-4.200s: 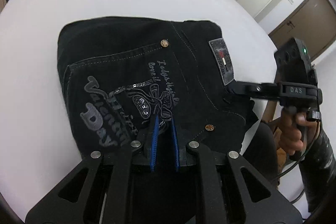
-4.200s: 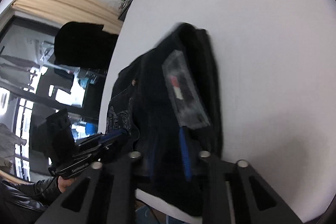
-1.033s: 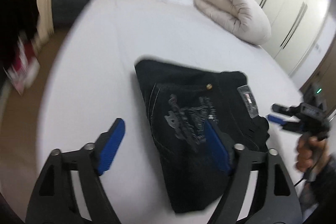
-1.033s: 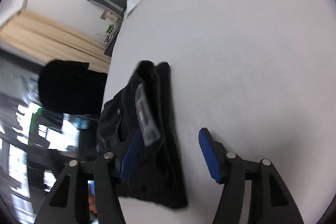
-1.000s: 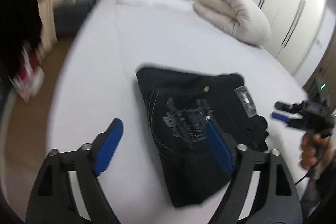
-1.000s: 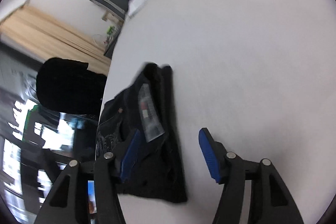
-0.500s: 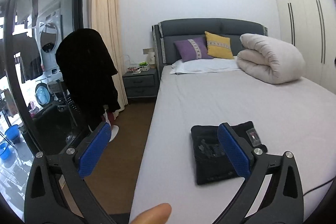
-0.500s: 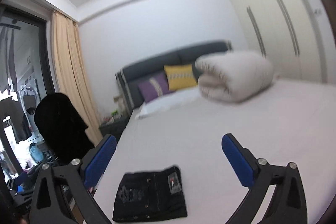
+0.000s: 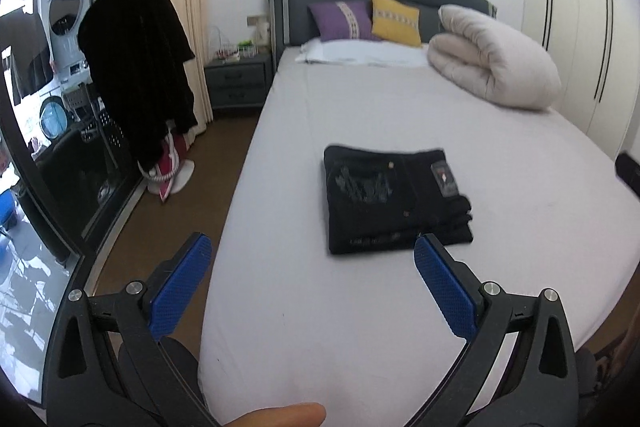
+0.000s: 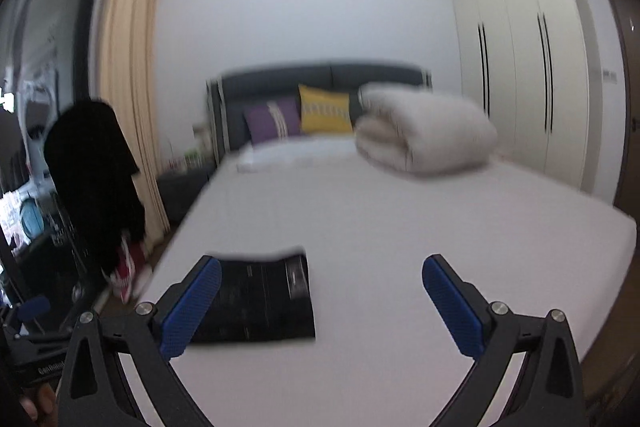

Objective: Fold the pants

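**Folded pants left on the bed, both grippers wide and empty**

The pants (image 9: 394,205) are seen as a compact black rectangle at centre right of the left wrist frame, lying flat on the bed (image 9: 360,327); in the right wrist frame they appear at lower left, partly hidden behind a blue pad. The fold is judged complete. The cloth is taken to be a dark denim: fairly heavy, soft but thick where layered, not slippery and not fragile. If a lift were wanted, the stacked edge at the right side of the bundle would be pinched through all layers.

The left gripper (image 9: 312,291) is spread wide and nothing is held; the right gripper (image 10: 320,301) is likewise spread wide and empty, well apart from the pants.

The sheet is pale, smooth and yielding. A rolled duvet (image 9: 494,61) is seen at upper right, two cushions (image 9: 366,19) against the headboard, wardrobe doors (image 10: 516,83) at right.
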{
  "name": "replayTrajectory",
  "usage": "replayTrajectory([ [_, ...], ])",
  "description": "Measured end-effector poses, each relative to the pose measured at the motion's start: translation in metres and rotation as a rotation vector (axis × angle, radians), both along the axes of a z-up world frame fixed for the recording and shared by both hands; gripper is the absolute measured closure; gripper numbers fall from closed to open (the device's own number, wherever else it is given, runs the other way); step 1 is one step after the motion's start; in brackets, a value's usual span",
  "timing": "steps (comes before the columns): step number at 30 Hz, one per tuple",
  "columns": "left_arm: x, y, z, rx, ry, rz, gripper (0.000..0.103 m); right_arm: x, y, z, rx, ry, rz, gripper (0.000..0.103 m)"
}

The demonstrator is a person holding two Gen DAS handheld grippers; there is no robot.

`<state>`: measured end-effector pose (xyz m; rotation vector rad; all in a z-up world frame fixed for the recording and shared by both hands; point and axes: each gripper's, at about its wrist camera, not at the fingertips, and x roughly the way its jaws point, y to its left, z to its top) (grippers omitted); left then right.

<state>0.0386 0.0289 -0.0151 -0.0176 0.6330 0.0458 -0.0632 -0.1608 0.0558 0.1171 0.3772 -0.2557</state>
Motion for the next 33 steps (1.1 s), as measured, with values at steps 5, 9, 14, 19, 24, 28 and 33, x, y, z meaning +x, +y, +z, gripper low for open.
replayTrajectory([
  [5,0.030,-0.003,-0.041,-0.018,0.081,0.009,0.000,0.014,0.000,-0.029,0.026,0.108,0.009,0.000],
  [9,0.056,-0.002,-0.066,-0.028,0.124,0.008,0.000,0.013,0.007,-0.045,0.023,0.154,0.030,0.000],
  [14,0.071,0.003,-0.083,-0.034,0.155,0.013,0.000,0.021,0.012,-0.060,0.019,0.214,0.065,0.000],
  [19,0.075,0.006,-0.096,-0.041,0.181,0.020,0.000,0.023,0.020,-0.068,0.006,0.259,0.105,0.000],
  [24,0.071,0.006,-0.099,-0.047,0.185,0.022,0.000,0.023,0.024,-0.072,-0.006,0.279,0.120,0.000],
  [28,0.069,0.007,-0.102,-0.053,0.193,0.027,0.000,0.022,0.022,-0.073,-0.002,0.286,0.122,0.000],
  [33,0.069,0.010,-0.105,-0.061,0.201,0.036,0.000,0.021,0.021,-0.076,0.007,0.298,0.119,0.000],
])
